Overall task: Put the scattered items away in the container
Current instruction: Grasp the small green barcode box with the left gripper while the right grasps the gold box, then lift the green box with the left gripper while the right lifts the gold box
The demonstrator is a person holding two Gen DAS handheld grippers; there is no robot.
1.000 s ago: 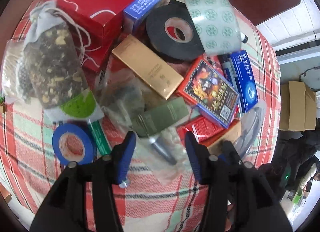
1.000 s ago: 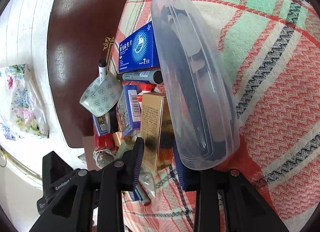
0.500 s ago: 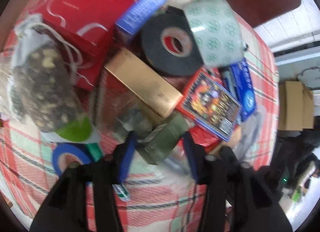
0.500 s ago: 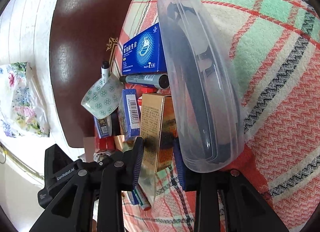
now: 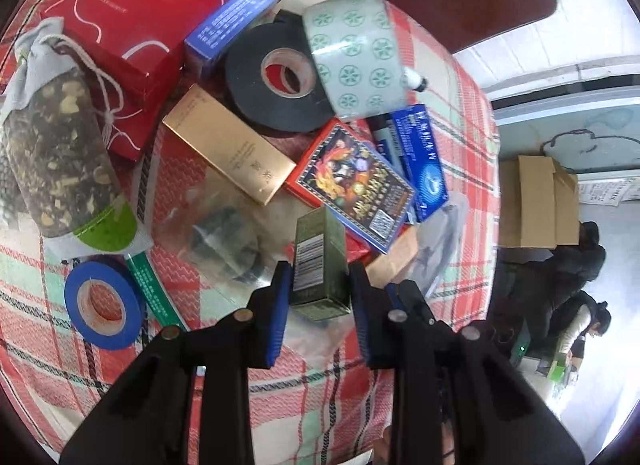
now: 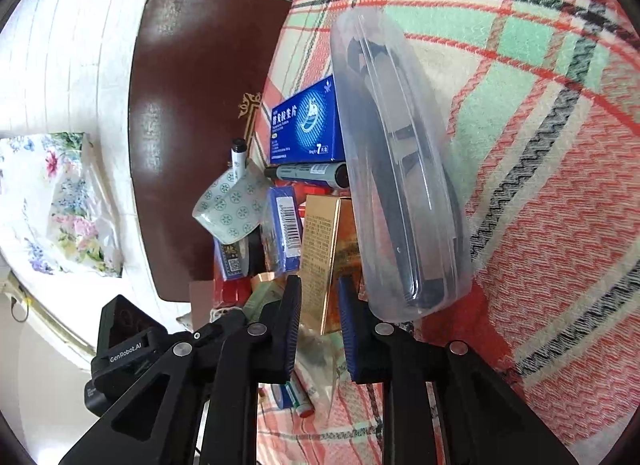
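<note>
Green box (image 5: 319,265) stands clamped in left tongs (image 5: 318,285), lifted above cloth (image 5: 280,405).

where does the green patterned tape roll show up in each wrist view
Left wrist: the green patterned tape roll sits upper centre, leaning on the black tape roll, above the blue pill box.
Right wrist: it sits left of centre, just below a white marker, against the brown board.
Shared landmark: the blue pill box, right of the roll in both views.
</note>
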